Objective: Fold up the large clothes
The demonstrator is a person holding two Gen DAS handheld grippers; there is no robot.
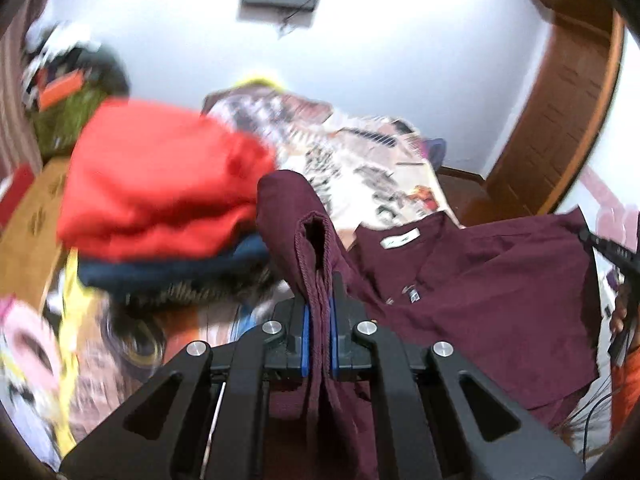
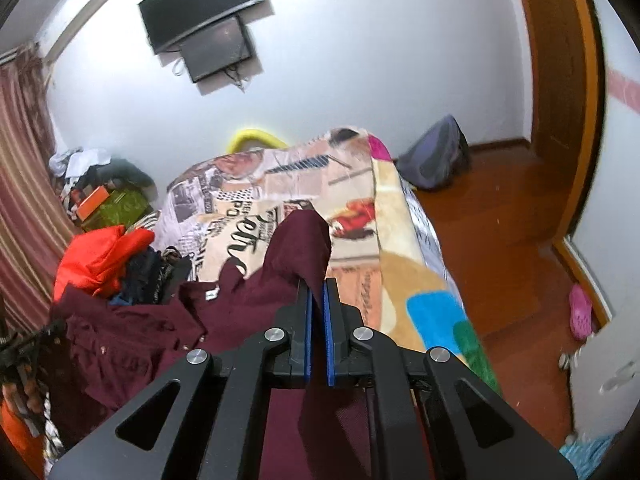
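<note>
Both the left gripper (image 1: 319, 312) and right gripper (image 2: 318, 300) pinch the soft, limp maroon shirt (image 1: 480, 292), its label at one o'clock, best held by its hems.

Maroon shirt (image 1: 500, 280) lifted, spread, above patterned bed.

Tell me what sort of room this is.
Most likely a bedroom: a bed under a printed blanket, a pile of clothes beside it, and a screen on the wall.

Shirt (image 2: 132, 340) on bed (image 2: 360, 240), clothes pile (image 2: 104, 256) left.
</note>
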